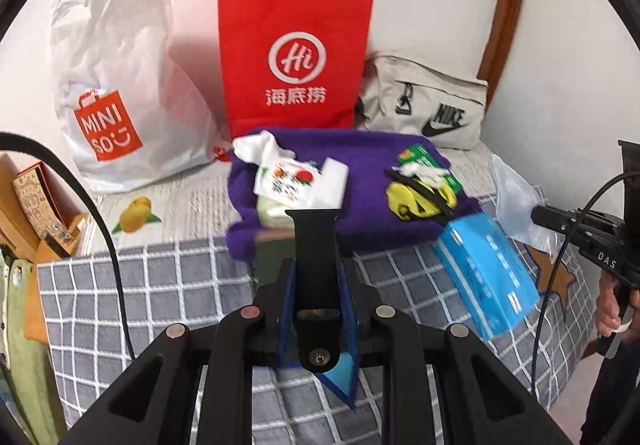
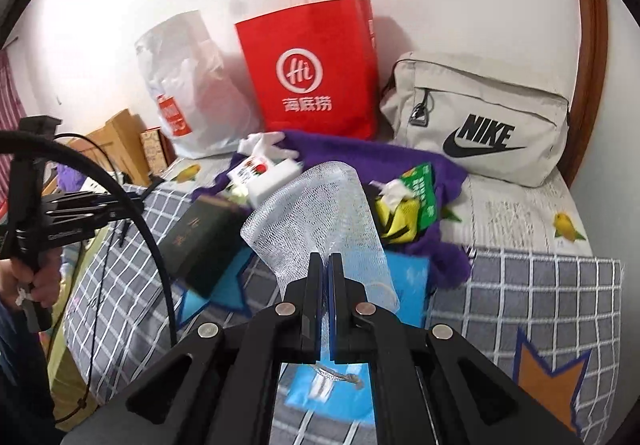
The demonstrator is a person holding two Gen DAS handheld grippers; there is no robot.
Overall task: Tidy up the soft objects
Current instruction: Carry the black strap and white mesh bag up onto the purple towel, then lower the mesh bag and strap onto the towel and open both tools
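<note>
The right gripper (image 2: 325, 265) has its jaws pressed almost together, pinching the bottom edge of a clear mesh bag (image 2: 320, 221). The bag stands up past the jaws like a thin net tube. It looks very light and floppy, so it will likely bend and sway when moved. Pinching it by the edge seems a good hold, since the net squashes flat and should not slip much.

The left gripper (image 1: 314, 269) has its jaws closed on a black strap (image 1: 314, 245). The strap sticks straight out past the tips. It looks rubbery and bendy, and light. Holding it low near one end lets the far end wag.

Just under the right jaws lies a blue box (image 2: 404, 277), and to their left a dark green book (image 2: 200, 241). Both look hard, so they are probably not for the soft pile.

Farther ahead of both jaws sits a purple fuzzy cloth (image 1: 360, 201) with a white printed bag (image 1: 296, 177), a yellow and black thing (image 1: 416, 197) and a green packet (image 1: 424, 161) on top.

Behind these, by the wall, stand a red paper bag (image 1: 296, 57), a white Miniso bag (image 1: 120, 85) and a grey Nike bag (image 2: 480, 117). The red bag's open top faces up.

The grey checked blanket (image 1: 140, 277) near the jaws has open room. The bed edge drops away to the left.
</note>
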